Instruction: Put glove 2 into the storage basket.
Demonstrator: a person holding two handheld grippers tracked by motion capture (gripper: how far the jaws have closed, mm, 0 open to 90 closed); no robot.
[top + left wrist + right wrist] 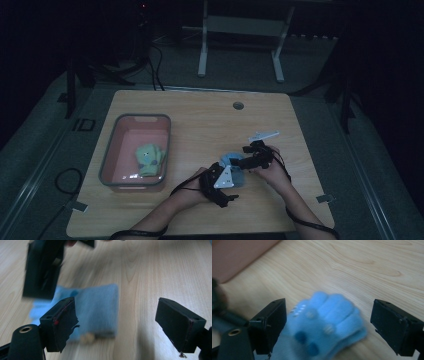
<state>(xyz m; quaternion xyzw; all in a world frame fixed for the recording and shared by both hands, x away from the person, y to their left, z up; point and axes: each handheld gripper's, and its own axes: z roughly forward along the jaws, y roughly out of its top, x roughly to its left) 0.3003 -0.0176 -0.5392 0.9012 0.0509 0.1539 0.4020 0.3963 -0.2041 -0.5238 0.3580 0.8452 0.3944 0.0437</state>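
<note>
I am holding my left claw [231, 176] and my right claw [239, 161] low over the wooden desk [200, 115], both converging on a blue glove [234, 167] that is lying flat on the desk surface between them. In the left gripper view, my left claw [120, 322] is standing with its jaws spread wide apart; the glove's cuff end [97, 312] is lying ahead of and partly behind the near jaw, and neither pad is pressing on it. In the right gripper view, my right claw [328, 325] is likewise gaping wide, with the glove's finger end [324, 325] resting between the jaws but apart from both pads. The picture there is blurring, so finer detail cannot be told. To the left in the high view, a pink bin [111, 150] is sitting on the desk well apart from the blue glove, and a green glove [150, 159] is lying inside it.
</note>
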